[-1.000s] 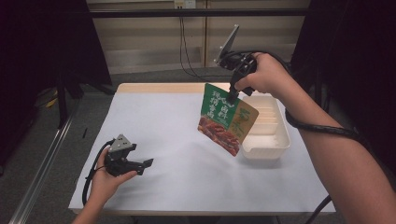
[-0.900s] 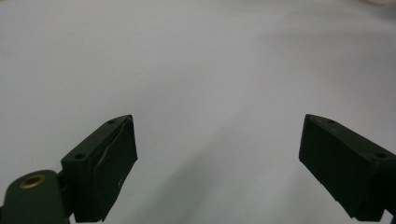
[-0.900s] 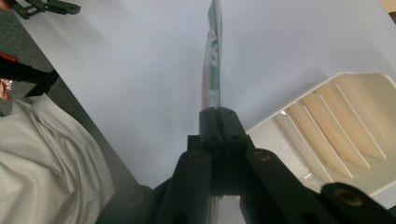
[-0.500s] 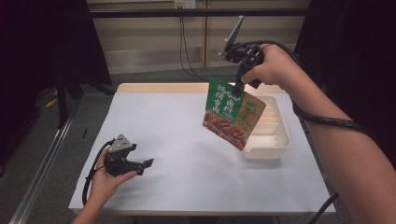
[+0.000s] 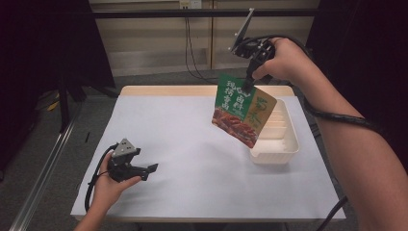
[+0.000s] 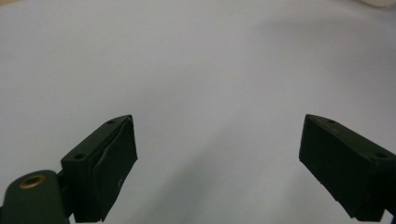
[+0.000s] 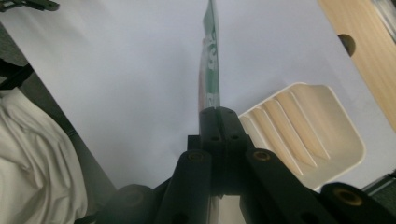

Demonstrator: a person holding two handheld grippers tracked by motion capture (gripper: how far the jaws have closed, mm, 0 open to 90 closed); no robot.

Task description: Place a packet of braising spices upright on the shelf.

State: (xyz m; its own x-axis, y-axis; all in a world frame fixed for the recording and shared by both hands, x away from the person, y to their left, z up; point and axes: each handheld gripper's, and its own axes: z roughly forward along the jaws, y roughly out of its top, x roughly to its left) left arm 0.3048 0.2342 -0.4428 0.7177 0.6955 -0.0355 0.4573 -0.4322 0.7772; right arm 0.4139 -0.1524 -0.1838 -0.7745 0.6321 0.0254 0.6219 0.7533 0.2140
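A green food pouch (image 5: 242, 109) was held clamped by its top edge in the right gripper (image 5: 248, 84), raised above the bench (image 5: 192, 144) beside a white tray (image 5: 281, 144). The left gripper (image 5: 149, 168) was rested spread apart, grasping nothing.

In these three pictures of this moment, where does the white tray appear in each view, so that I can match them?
High view: the white tray sits at the right of the table, behind the hanging snack bag.
Left gripper view: a pale sliver at the top right corner may be its edge; I cannot tell.
Right gripper view: the tray lies right of centre, beside the bag's edge.
Shared landmark: the white table cover.
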